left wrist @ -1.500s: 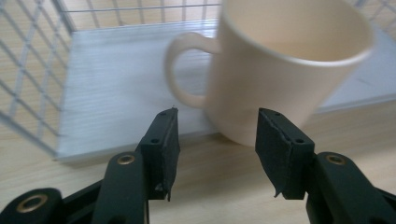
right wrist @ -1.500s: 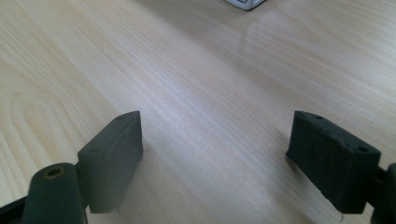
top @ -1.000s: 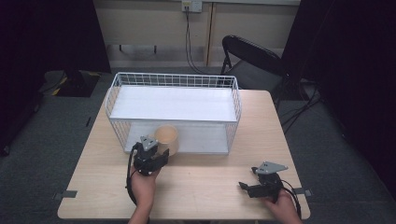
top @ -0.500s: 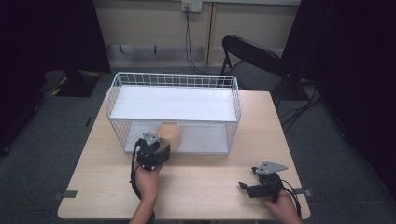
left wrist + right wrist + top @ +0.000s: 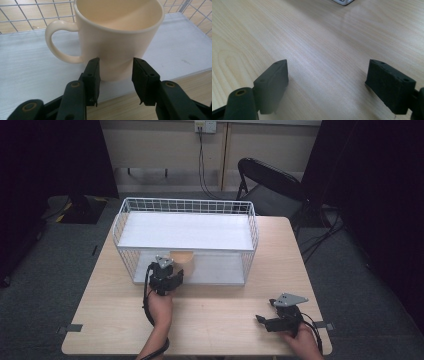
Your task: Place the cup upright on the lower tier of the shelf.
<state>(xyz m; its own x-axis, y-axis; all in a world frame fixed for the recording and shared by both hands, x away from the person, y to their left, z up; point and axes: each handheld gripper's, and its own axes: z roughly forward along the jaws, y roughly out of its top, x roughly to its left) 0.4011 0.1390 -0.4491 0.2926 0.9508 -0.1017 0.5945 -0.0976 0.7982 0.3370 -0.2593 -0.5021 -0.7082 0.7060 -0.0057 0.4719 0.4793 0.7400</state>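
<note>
Left gripper [image 5: 115, 82]: black body, two blocky black jaws, small screw holes in pad faces, brass-ringed pivot pins on jaw arms. Grey plate on top, black cable looping from rear.
Right gripper [image 5: 335, 87]: same black build, matte rectangular pads, brass-ringed pivot; grey three-cornered plate, black cable.
Forearms bare, no sleeves seen.

Cream mug [image 5: 117, 37] upright on white basket shelf [image 5: 30, 75], handle left.

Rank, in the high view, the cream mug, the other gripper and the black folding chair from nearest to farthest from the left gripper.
1. Cream mug, right at the left gripper, inside the basket.
2. Right gripper, across the table's near edge.
3. Black folding chair, behind the table.
</note>
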